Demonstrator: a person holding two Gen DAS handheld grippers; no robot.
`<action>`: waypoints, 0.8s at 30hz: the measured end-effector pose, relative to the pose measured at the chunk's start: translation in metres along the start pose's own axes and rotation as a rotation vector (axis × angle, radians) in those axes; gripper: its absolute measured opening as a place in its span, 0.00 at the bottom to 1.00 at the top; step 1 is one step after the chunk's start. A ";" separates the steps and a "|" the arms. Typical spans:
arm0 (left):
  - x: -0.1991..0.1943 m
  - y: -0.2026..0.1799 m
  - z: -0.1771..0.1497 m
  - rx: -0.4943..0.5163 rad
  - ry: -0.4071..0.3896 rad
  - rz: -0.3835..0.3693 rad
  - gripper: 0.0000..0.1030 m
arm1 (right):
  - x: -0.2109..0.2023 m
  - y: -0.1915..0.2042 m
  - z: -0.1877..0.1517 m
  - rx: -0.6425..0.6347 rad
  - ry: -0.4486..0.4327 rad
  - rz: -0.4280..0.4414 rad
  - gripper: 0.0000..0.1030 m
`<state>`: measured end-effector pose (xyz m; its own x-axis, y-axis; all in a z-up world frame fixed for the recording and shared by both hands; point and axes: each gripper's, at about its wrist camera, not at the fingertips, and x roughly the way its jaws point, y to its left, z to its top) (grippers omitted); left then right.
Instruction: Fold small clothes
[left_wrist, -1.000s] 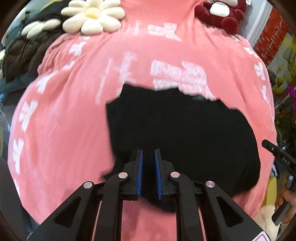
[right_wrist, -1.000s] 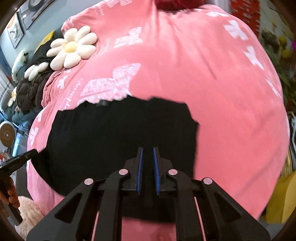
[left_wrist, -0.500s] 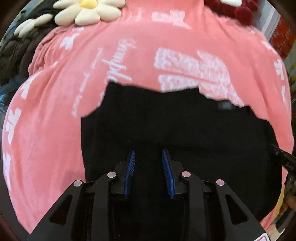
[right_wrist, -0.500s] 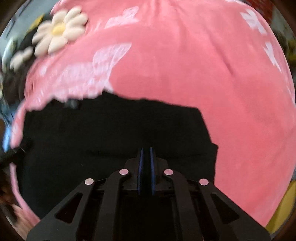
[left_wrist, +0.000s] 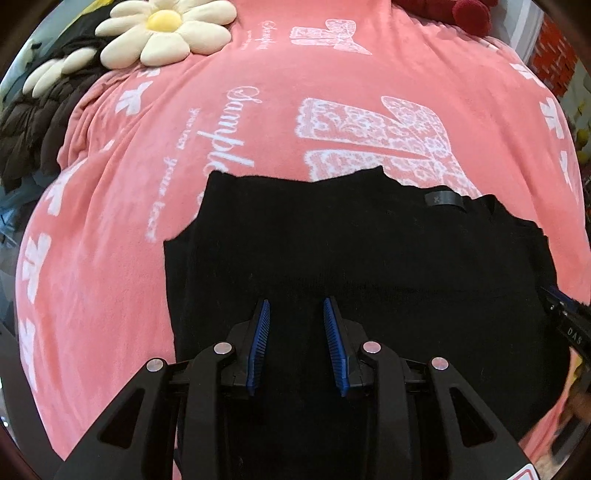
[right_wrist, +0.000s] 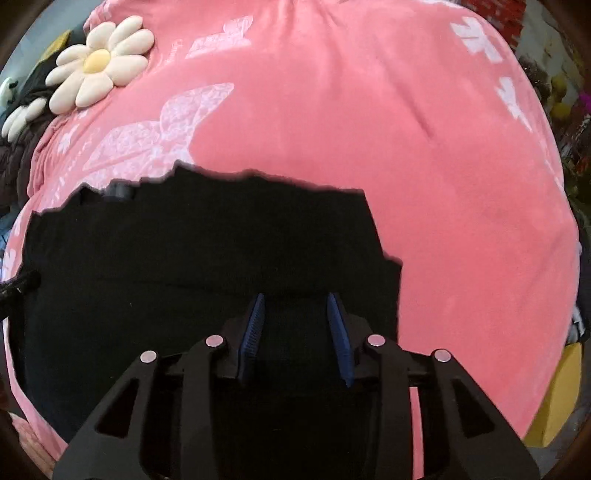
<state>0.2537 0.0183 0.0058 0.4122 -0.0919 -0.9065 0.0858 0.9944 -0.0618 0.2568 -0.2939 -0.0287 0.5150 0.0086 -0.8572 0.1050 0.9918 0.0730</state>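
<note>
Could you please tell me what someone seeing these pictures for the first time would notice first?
A black garment lies spread in the middle of a pink blanket printed with white butterflies. Both grippers hover low over its near edge: the left gripper is open, and the right gripper is opening, nothing pinched. A cream daisy cushion sits at the blanket's far left corner.

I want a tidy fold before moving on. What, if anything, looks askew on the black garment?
The black garment lies flat on the pink blanket, but its far edge is uneven: stepped and jagged rather than straight, lower toward the side with the small label. Nothing looks damaged or spilled.
</note>
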 end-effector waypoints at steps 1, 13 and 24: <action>-0.003 -0.001 -0.001 -0.001 -0.001 -0.006 0.28 | -0.009 -0.001 -0.002 0.019 -0.016 0.010 0.33; -0.035 0.008 -0.077 0.036 0.022 0.012 0.34 | -0.027 -0.020 -0.102 0.052 0.098 0.026 0.34; -0.043 0.011 -0.119 0.025 0.003 0.015 0.39 | -0.040 -0.013 -0.121 -0.006 0.073 -0.014 0.47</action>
<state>0.1289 0.0396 -0.0060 0.4110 -0.0772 -0.9083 0.1024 0.9940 -0.0381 0.1320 -0.2920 -0.0567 0.4499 0.0042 -0.8930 0.1063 0.9926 0.0582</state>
